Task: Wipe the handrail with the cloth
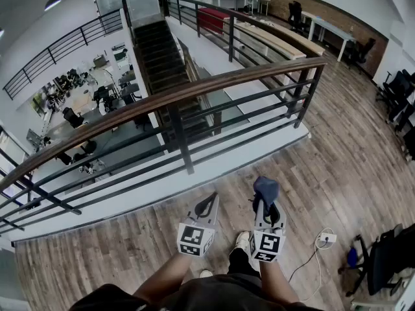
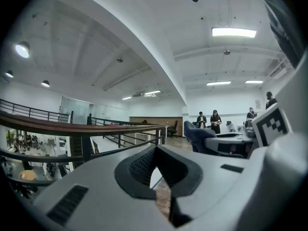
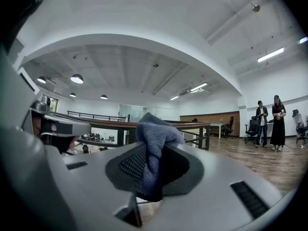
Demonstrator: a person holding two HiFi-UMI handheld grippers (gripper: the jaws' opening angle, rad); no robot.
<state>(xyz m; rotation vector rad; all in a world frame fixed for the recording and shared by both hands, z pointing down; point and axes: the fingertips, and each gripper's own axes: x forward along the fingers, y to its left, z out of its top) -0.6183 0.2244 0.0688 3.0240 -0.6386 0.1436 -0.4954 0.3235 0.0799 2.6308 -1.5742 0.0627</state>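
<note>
Brown wood-plank floor (image 1: 337, 148) lies under both tools, which are held out over it. The handrail (image 1: 214, 83), a brown top rail on dark metal bars, curves across ahead of both grippers and well apart from them, touching neither. Its left end is cut off by the frame edge. In the right gripper view the rail is partly hidden behind the cloth. A staircase (image 1: 159, 50) descends beyond the rail, and the lower level there is too small to read. The left gripper (image 1: 209, 201) sits just left of the right one. Its jaw tips meet, with only a sliver of floor showing lower down, and they hold nothing. The right gripper (image 1: 266, 206) is clamped on the cloth (image 1: 266, 188), a blue-grey terry bunch standing up past the jaw tips, with its lower end hidden inside the jaws. To the right of the right gripper a white socket block (image 1: 326, 240) and its cable lie on the floor. The only print is the black-and-white square markers on the marker cubes (image 1: 196, 238). Far ahead to the right stand people (image 3: 269, 121), too small to detail.
</note>
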